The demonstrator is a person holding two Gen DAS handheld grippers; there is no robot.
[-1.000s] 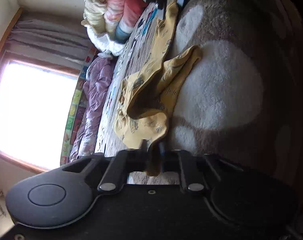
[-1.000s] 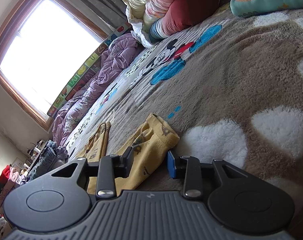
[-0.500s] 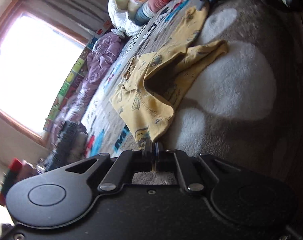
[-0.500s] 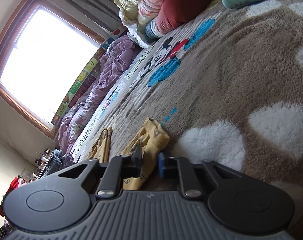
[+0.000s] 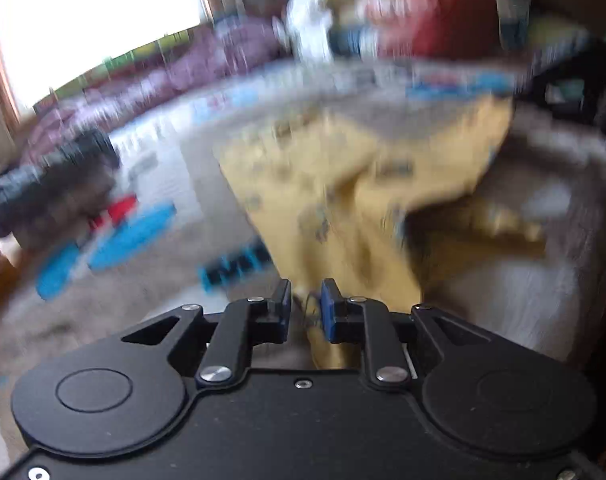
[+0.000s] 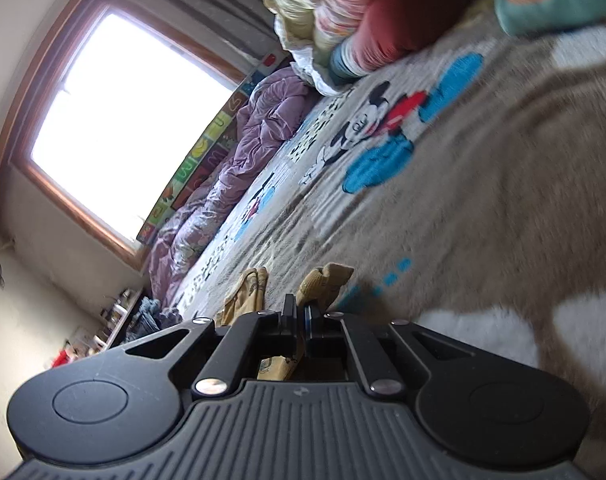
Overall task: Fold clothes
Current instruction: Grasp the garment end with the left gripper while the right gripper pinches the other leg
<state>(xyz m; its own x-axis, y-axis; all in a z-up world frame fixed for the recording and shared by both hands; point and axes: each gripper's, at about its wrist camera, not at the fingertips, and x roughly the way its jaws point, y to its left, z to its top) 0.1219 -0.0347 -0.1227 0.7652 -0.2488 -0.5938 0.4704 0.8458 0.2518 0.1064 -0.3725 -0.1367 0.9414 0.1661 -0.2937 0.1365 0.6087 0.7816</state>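
The left tongs [image 5: 306,299] have just been opening around the yellow garment [image 5: 343,184] while the right tongs [image 6: 301,314], now pinching its hem, take over.

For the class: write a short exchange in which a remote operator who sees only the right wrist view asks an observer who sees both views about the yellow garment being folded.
Operator: My right gripper is shut on a fold of the yellow garment. What is the other one doing?
Observer: The left gripper has just been opening its jaws. They stand slightly apart with the garment's edge between them.
Operator: Where is the rest of the garment?
Observer: The left view is blurred, but it lies rumpled ahead of that gripper, spread across the plush blanket.
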